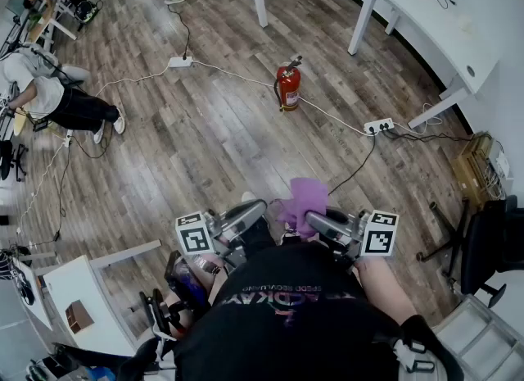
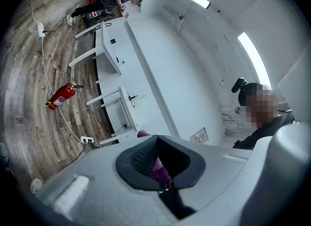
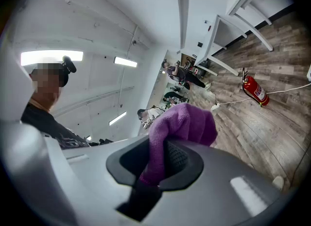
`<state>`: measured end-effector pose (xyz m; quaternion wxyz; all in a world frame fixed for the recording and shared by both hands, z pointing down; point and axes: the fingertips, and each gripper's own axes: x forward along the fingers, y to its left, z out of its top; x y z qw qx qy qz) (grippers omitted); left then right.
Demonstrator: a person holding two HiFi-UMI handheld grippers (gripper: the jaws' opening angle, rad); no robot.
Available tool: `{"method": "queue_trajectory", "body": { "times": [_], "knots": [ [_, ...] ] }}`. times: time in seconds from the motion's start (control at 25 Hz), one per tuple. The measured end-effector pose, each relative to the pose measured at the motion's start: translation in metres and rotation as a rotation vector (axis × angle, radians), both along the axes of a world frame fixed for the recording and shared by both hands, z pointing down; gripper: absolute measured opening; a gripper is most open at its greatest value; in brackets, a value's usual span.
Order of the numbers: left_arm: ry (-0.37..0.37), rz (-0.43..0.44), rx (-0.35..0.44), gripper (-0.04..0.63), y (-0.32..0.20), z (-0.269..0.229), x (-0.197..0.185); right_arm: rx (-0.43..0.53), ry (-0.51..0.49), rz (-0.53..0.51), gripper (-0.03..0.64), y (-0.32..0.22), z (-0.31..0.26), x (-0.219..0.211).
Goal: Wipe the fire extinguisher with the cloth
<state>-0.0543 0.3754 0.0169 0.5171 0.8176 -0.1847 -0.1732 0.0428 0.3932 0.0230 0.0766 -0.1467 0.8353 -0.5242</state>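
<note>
The red fire extinguisher (image 1: 287,84) stands upright on the wood floor some way ahead of me, and shows small in the left gripper view (image 2: 60,96) and the right gripper view (image 3: 255,90). A purple cloth (image 1: 304,199) hangs bunched between both grippers, close to my chest. My right gripper (image 1: 318,220) is shut on a thick fold of the cloth (image 3: 182,125), which bulges out past its jaws (image 3: 160,164). My left gripper (image 1: 260,207) points level with its jaws shut, and a thin strip of the cloth (image 2: 158,165) shows between them.
A white cable (image 1: 233,74) runs across the floor past the extinguisher to a power strip (image 1: 378,126); another strip (image 1: 180,61) lies further left. White tables (image 1: 442,19) stand at the right and back. A person (image 1: 57,97) sits on the floor at left. A black chair (image 1: 491,244) is at right.
</note>
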Motion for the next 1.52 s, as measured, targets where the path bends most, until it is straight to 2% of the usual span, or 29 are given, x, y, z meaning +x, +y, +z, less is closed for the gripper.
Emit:
{"method": "queue_trajectory", "body": {
  "times": [0.52,0.96,1.52],
  "knots": [
    [-0.007,0.007,-0.008,-0.003,-0.003,0.002,0.003,-0.016,-0.017,0.014,0.064,-0.004,0.003,0.004],
    [-0.015,0.023,0.011,-0.003,-0.017,-0.007,0.018,0.001,-0.016,0.076,0.067,-0.023,-0.004,0.026],
    [-0.019,0.117,0.012,-0.003,-0.050,-0.016,0.063,0.006,-0.014,0.197,0.066,-0.043,-0.012,0.074]
  ]
}}
